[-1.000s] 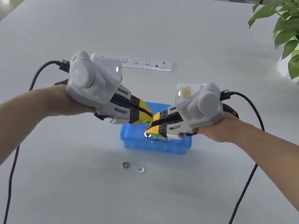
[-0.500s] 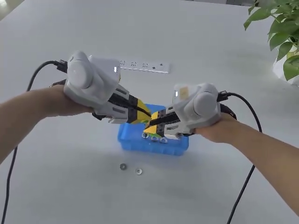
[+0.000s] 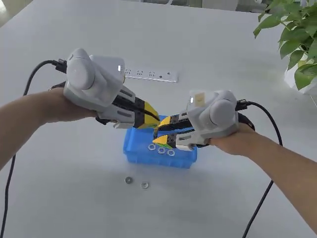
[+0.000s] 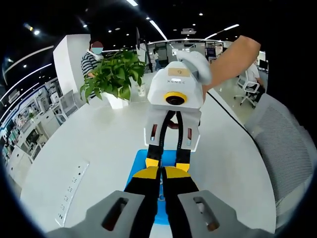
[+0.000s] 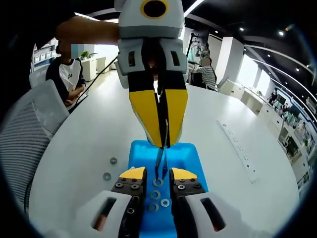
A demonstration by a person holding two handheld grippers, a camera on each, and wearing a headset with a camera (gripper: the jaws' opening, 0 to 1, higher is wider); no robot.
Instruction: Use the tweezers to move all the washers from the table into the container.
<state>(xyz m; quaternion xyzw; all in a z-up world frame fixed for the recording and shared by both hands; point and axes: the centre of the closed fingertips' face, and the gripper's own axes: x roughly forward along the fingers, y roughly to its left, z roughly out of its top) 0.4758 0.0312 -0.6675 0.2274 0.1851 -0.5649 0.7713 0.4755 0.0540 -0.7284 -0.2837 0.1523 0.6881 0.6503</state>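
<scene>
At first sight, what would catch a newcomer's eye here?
In the middle of the head view, the left gripper and right gripper face each other closely over the blue container, the left one holding thin tweezers down into it. Two washers lie on the table just in front of it.

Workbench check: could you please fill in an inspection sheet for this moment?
Surface: white table.
Job's things: blue container holds several washers; two loose washers lie on the table beside it; tweezers point into the container.
Clutter: power strip.
Grippers: left gripper shut on the tweezers; right gripper open, its jaws either side of the tweezer tips.
Cables: a black cable trails from each gripper.
Surroundings: potted plant; mesh chair.
</scene>
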